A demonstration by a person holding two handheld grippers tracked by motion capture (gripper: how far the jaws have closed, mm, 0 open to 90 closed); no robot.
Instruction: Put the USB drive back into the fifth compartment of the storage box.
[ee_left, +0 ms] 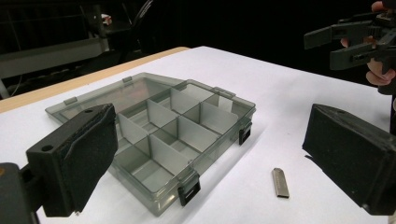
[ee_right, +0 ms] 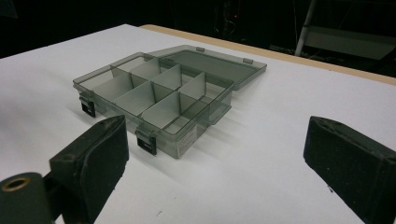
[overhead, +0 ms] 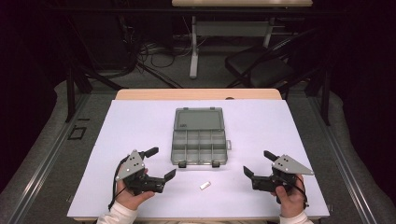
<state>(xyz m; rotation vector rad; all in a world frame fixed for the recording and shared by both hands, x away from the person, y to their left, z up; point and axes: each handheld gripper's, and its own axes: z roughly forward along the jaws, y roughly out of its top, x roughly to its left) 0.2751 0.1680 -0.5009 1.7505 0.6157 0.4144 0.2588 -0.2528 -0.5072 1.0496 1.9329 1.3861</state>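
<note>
— Smoke-grey plastic organizer box [overhead: 199, 137]: location?
— Centre of the white table [overhead: 140, 121], lid laid flat open behind it, divided compartments exposed, two black latches facing me.
— Loose items?
— One small metal clip [overhead: 205, 185], on the table just in front of the box.
— Grippers?
— I see my left gripper [overhead: 161, 163] and right gripper [overhead: 258, 163] flanking the clip, both jaws spread wide, holding nothing.
</note>
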